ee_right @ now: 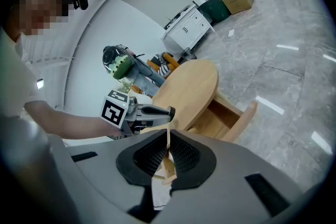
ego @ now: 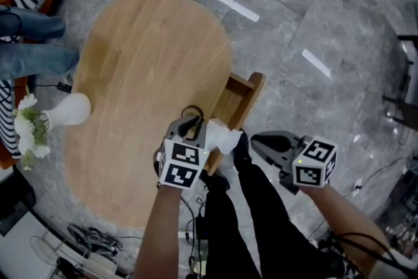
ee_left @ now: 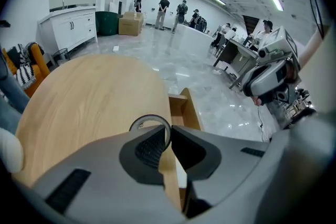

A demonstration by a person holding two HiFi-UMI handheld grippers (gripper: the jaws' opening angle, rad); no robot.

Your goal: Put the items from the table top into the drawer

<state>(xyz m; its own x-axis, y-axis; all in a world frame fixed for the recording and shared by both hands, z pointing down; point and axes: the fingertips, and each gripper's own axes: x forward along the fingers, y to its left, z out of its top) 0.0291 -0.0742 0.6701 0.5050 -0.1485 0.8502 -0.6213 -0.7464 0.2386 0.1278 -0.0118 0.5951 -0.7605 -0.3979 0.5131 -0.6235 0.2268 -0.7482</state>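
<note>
Beside the open drawer (ego: 253,101), left tool (ee_left: 168,135) clamped on a thin ring (ee_left: 149,117), right tool (ee_right: 168,152) closed, empty.

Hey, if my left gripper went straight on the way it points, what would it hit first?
Likely the table near its edge beside the open drawer, with the ring in the left gripper touching first. Depth is unclear; it might reach the drawer instead.

I see a thin dark ring (ee_left: 149,116), upright, its rim pinched in the left gripper's (ee_left: 169,132) jaws over the table (ego: 144,62) edge. Just beside it the wooden drawer (ego: 236,101) stands pulled open.
</note>
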